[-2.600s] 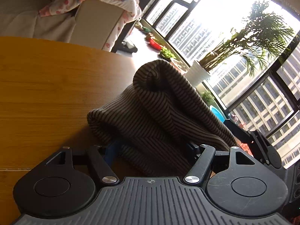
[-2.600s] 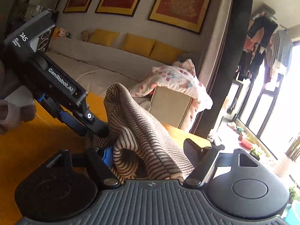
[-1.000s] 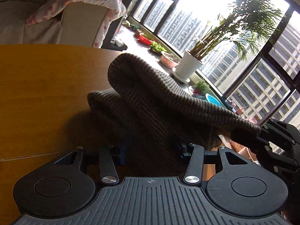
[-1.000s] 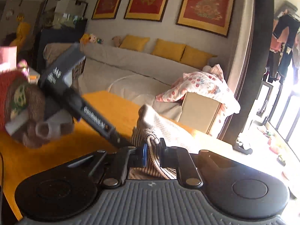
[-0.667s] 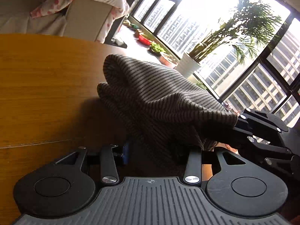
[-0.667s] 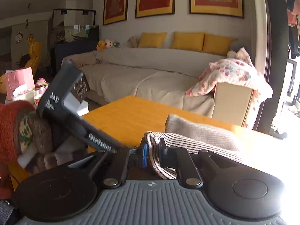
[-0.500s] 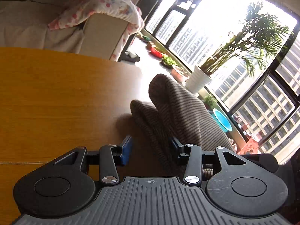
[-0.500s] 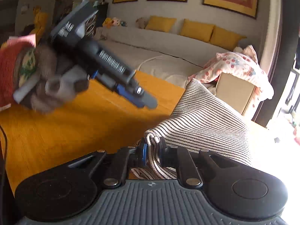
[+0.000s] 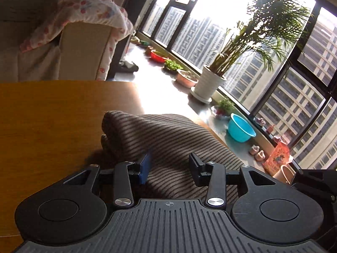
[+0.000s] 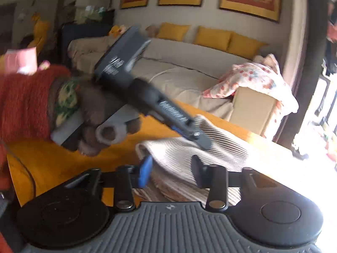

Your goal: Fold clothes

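A brown and cream striped knit garment (image 9: 168,139) lies folded in a low pile on the wooden table (image 9: 52,113). My left gripper (image 9: 169,166) is open just above the near part of the pile, holding nothing. In the right wrist view the same garment (image 10: 210,151) lies flat under my right gripper (image 10: 171,168), which is open and empty. The left gripper's body (image 10: 147,97) crosses that view, held by a gloved hand, its tip over the garment.
The table's far edge (image 9: 118,82) is close behind the garment. Beyond it are a sofa with a flowered blanket (image 10: 252,78), a potted palm (image 9: 210,84), a blue basin (image 9: 241,129) and large windows. The right gripper's body shows at the far right (image 9: 316,179).
Both grippers have let go of the garment and opened. The cloth has dropped from a raised hump to a low flat pile on the table.
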### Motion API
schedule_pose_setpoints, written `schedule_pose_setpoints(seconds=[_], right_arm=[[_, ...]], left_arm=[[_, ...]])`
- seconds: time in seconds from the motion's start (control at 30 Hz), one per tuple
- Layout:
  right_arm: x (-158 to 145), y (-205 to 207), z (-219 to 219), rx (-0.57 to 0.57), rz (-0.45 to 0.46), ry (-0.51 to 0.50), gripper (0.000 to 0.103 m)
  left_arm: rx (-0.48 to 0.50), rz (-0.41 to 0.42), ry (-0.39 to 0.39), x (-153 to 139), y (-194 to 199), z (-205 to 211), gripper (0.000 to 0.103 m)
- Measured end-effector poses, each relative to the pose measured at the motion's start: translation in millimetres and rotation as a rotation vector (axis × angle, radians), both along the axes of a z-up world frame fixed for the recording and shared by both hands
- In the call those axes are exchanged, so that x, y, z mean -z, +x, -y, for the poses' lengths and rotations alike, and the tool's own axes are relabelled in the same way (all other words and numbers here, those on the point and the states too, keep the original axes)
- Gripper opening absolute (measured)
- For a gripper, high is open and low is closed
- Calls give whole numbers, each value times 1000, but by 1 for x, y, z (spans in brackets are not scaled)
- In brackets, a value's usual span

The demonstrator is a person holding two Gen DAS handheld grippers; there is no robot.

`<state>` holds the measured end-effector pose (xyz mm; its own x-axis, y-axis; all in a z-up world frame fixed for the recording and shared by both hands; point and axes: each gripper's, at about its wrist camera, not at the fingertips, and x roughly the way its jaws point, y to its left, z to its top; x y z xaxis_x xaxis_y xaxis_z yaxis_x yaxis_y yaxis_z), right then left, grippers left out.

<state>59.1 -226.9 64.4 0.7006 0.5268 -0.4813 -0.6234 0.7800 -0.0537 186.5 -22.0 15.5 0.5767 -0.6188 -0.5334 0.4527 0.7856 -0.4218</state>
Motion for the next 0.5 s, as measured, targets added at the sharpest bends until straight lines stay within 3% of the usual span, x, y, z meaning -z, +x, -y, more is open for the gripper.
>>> schedule_pose_setpoints(seconds=[0.03,0.13,0.23,0.33,0.4,0.5], right_arm=[[-3,8,16,56,-42,57,80],[4,44,52,213,-214,186,81],[35,67,70,276,-405,326,81],[62,82,71,266,-584,472,85],[60,83,65,252,-594,490,80],[34,66,52,166,-459,405,68]], left_arm=[[0,2,8,0,-2,0,44],[3,6,23,1,-4,-3,44],[1,-4,10,2,-5,-8,44],[5,-13,3,3,-4,-11,44],[-1,-15,9,3,-1,-12,44],[-13,-18,10,4,1,-15,45]])
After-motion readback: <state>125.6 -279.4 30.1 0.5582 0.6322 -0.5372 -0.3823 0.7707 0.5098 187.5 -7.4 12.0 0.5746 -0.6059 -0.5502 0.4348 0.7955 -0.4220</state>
